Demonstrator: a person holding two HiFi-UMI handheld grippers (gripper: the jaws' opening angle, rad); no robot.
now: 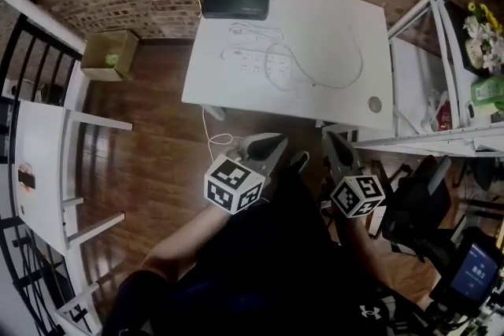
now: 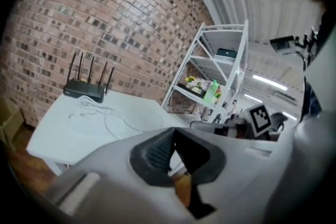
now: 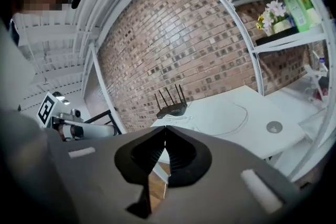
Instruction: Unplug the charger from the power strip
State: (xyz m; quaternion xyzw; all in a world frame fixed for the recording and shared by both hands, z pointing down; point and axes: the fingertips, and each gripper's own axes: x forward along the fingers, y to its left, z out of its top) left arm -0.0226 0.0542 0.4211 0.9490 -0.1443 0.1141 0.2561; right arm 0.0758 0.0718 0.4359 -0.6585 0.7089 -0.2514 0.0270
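Head view alone: power strip [image 1: 256,62] on table [image 1: 323,4]

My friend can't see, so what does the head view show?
A white table holds a black router and a white power strip. Nearer the camera, the left claw and right claw are shut and empty, away from the table.
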